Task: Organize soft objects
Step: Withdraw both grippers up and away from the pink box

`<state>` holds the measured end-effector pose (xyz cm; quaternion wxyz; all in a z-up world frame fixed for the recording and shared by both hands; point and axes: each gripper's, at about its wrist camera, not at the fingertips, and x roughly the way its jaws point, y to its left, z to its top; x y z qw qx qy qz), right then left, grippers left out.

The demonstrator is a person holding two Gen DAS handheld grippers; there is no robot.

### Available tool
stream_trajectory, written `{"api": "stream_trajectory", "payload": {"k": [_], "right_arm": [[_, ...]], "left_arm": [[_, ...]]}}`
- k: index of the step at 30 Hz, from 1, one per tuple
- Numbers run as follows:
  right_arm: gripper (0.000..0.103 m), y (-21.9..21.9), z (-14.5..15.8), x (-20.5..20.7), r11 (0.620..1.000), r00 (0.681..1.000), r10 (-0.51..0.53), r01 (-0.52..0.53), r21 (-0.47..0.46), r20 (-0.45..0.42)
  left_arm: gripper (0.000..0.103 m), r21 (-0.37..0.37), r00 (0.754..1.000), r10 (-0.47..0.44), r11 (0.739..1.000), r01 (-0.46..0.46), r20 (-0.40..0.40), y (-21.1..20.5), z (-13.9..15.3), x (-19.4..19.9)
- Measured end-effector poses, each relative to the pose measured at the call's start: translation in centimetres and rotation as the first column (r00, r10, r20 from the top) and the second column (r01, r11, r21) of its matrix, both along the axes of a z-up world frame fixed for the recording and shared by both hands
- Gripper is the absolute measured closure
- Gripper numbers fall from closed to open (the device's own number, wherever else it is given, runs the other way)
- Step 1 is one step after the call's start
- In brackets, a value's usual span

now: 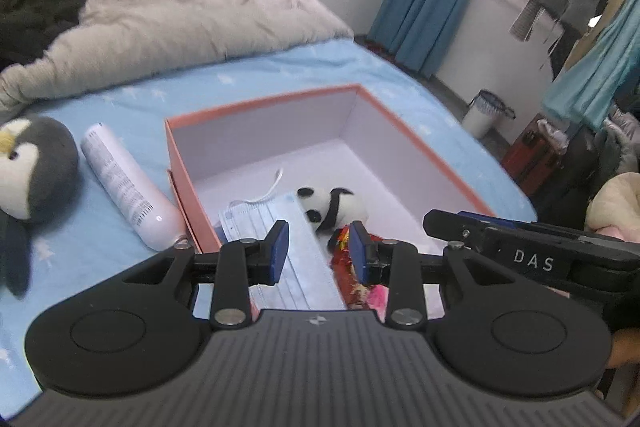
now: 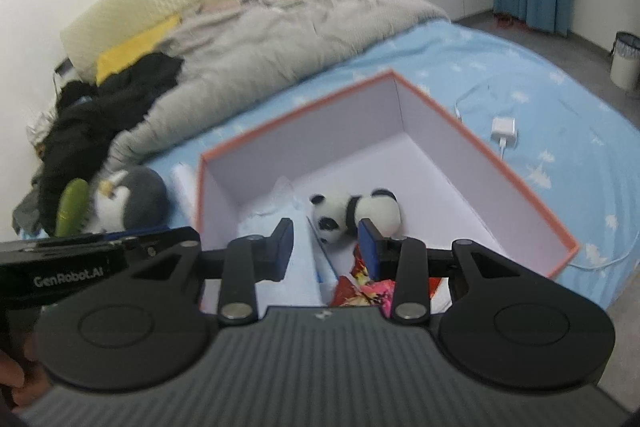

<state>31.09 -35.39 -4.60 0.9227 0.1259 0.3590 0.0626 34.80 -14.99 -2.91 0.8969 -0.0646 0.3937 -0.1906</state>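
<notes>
An orange box [image 1: 260, 105] [image 2: 296, 115] with a white inside stands open on the blue bedsheet. In it lie a panda plush [image 1: 340, 205] [image 2: 360, 211], a light blue face mask [image 1: 296, 267] [image 2: 300, 267] and a red and pink cloth item [image 1: 360, 291] [image 2: 360, 291]. My left gripper [image 1: 319, 253] hangs above the box's near end, open, with the mask below the gap and not touched. My right gripper [image 2: 326, 247] hovers beside it over the same end, open and holding nothing. A grey penguin plush [image 1: 36, 167] [image 2: 132, 199] lies outside the box to the left.
A white spray can [image 1: 124, 183] lies between the penguin and the box. A rumpled grey duvet [image 1: 180, 11] and dark clothes [image 2: 100, 119] fill the far bed. A white charger with cable [image 2: 504, 135] lies right of the box. A bin [image 1: 486, 113] stands on the floor.
</notes>
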Motion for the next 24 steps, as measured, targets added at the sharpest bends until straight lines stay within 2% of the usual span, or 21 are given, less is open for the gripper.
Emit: {"api": "stream_trajectory", "payload": {"k": [9,15,24], "right_arm": [[0.064,1.3,5.8,-5.8,1.0,0.993,0.014,-0.012,-0.021,0.116],[0.064,2.0,8.2,-10.4,0.999,0.985,0.023,-0.018,-0.035,0.169],[0.064,3.3,10.1,-16.1,0.999,0.974,0.031,-0.022,-0.041,0.224]], "left_arm": [[0.065,-0.032,0.993,0.028,0.999,-0.025,0.11,2.7,6.5,-7.3],[0.065,-0.059,0.986,0.034,0.998,-0.024,0.166,4.0,9.7,-12.4],[0.065,-0.051,0.978,0.013,0.999,-0.003,0.206,4.5,11.5,-19.2]]}}
